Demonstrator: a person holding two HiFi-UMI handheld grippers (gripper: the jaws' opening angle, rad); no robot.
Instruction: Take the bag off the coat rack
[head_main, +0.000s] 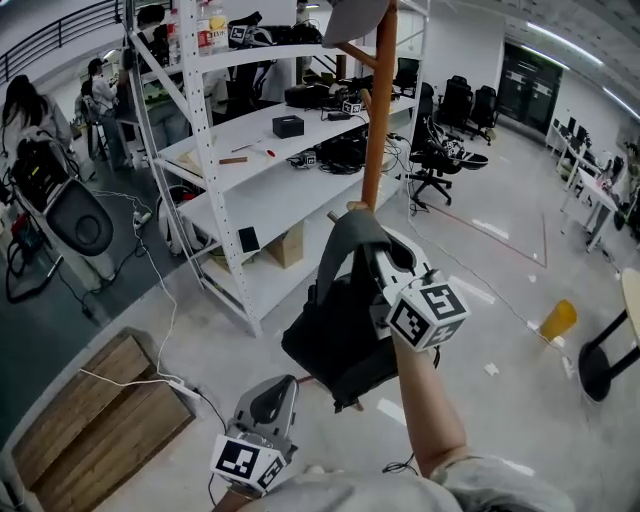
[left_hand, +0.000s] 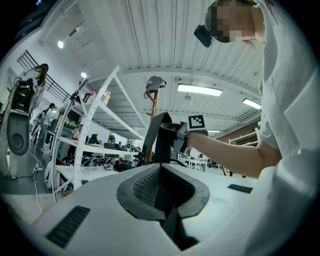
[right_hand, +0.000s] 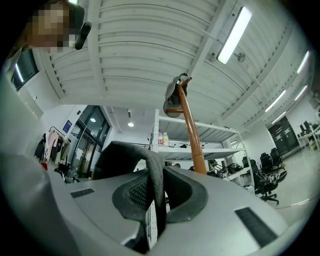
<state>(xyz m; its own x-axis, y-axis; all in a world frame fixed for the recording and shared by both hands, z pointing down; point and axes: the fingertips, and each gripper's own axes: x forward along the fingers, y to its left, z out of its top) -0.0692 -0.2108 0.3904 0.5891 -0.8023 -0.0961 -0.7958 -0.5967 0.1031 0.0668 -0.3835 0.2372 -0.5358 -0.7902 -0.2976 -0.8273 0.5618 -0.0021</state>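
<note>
A black bag (head_main: 335, 345) hangs by its grey strap (head_main: 345, 240) close to the orange-brown pole of the coat rack (head_main: 378, 120). My right gripper (head_main: 372, 255) is shut on that strap just below the top of its loop. In the right gripper view the strap (right_hand: 156, 175) runs between the pads, with the pole (right_hand: 192, 135) and a cap (right_hand: 172, 97) on its top behind. The loop's top sits beside a low peg; I cannot tell whether it rests on it. My left gripper (head_main: 270, 392) hovers low, left of the bag, shut and holding nothing (left_hand: 162, 182).
A white shelving unit (head_main: 250, 170) with tools and boxes stands just left of the rack. A wooden pallet (head_main: 90, 420) and a white cable lie on the floor at lower left. Office chairs (head_main: 440, 150) stand behind, a yellow object (head_main: 558, 320) at right. People are at far left.
</note>
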